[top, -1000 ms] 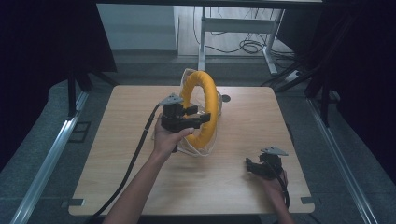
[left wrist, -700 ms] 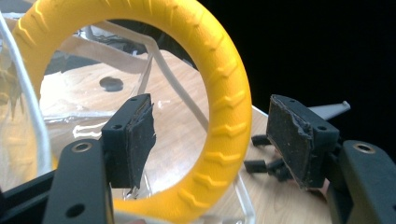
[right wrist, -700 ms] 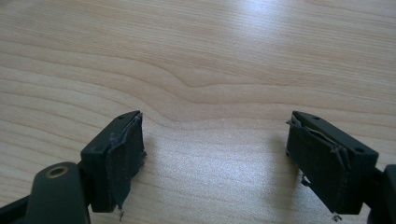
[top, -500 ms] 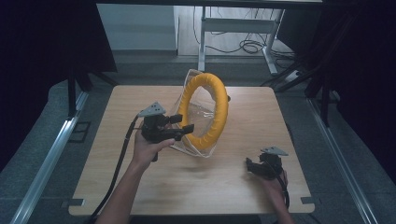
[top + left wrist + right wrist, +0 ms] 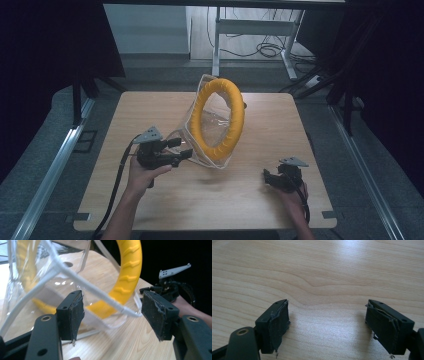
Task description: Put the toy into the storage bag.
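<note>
Yellow ring (image 5: 218,119) stands upright inside a clear bag (image 5: 200,132) with white piping, a little left of the middle of the table (image 5: 150,200), the ring's top leaning toward the far side. The bag sags around the ring's lower half and spreads onto the wood at its near left.

The left gripper (image 5: 182,150) is just beside the bag's near-left corner, its tips pointing right at the plastic. In the left gripper view its jaws stand wide, with the bag's white edge seam (image 5: 100,293) running across the gap just beyond the pads (image 5: 75,312); nothing is pinched. The jaws have just been closing a little, but the pads remain clear of the bag. The right gripper (image 5: 270,179) rests near the table's near-right corner, well apart from the bag, and the right gripper view shows its jaws wide apart over bare wood with nothing between them.

The step in hand looks like lining up for a grip on the bag's edge. The next move probably calls for easing the left jaws forward so the seam sits between the pads, then closing firmly. Thin plastic may slip, and a careless tug could topple the ring.
</note>
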The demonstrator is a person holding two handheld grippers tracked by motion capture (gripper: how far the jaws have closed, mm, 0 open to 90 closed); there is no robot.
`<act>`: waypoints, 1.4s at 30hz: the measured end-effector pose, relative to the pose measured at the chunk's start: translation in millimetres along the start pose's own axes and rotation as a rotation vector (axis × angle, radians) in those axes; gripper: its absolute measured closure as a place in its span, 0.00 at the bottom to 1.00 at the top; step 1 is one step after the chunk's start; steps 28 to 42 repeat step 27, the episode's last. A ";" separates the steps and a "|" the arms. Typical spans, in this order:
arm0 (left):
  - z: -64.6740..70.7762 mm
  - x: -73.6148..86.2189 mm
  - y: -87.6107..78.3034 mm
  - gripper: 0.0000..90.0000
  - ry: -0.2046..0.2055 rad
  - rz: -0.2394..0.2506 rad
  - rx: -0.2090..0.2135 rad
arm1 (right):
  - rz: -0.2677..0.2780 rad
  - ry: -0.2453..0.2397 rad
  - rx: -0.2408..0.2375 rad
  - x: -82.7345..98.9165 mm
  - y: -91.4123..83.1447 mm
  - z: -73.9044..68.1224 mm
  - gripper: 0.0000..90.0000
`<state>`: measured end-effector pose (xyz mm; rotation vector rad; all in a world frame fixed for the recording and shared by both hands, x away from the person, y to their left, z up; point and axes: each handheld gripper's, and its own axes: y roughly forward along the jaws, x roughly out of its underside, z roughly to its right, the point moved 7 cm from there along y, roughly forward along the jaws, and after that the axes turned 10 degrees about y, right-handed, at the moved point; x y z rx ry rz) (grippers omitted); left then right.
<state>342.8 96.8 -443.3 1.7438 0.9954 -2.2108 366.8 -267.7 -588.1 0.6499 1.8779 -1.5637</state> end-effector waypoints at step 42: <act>-11.3 38.4 -20.1 0.39 -0.048 -0.036 -0.020 | 0.001 0.002 0.003 -0.1 0.0 0.3 0.21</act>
